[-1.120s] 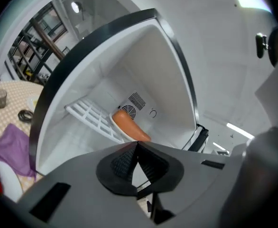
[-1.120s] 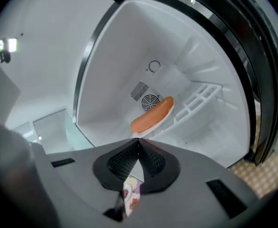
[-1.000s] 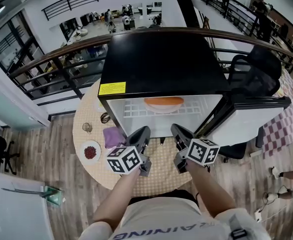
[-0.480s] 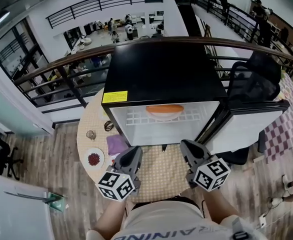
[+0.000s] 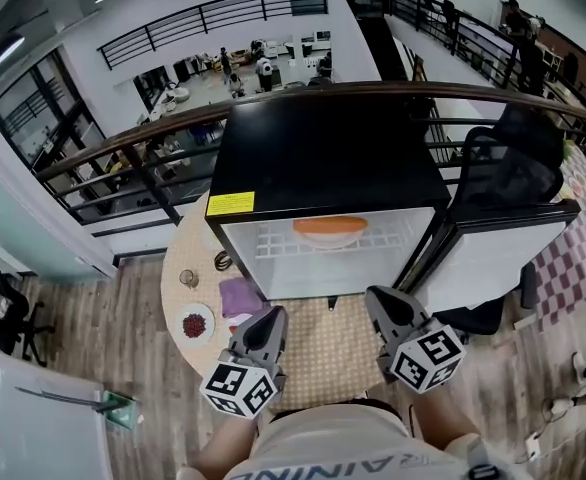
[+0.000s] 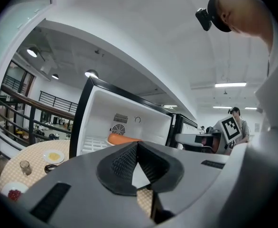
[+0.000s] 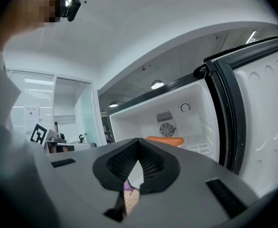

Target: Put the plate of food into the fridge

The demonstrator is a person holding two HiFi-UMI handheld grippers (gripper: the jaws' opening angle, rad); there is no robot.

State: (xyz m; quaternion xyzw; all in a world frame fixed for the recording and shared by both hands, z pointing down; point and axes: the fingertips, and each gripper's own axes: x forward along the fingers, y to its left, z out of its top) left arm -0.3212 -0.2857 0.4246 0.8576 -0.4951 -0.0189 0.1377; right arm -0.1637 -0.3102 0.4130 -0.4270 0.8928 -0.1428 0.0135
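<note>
The orange plate of food (image 5: 330,225) lies on the white wire shelf inside the open fridge (image 5: 333,158). It also shows in the left gripper view as the plate (image 6: 125,139) and in the right gripper view as the plate (image 7: 165,140). My left gripper (image 5: 271,314) and right gripper (image 5: 379,298) hover over the round table in front of the fridge opening, well short of the plate. Both are shut with nothing held: the left gripper (image 6: 137,144) and the right gripper (image 7: 138,141) each have their tips meeting.
The fridge door (image 5: 493,253) stands open to the right. Left of the fridge on the round table (image 5: 318,353) lie a purple cloth (image 5: 238,296), a plate of red food (image 5: 195,323), a small glass (image 5: 187,278) and a dark ring (image 5: 222,260). A railing runs behind.
Both grippers have drawn back from the fridge opening toward my body and lower in the head view. The plate stays on the shelf.
</note>
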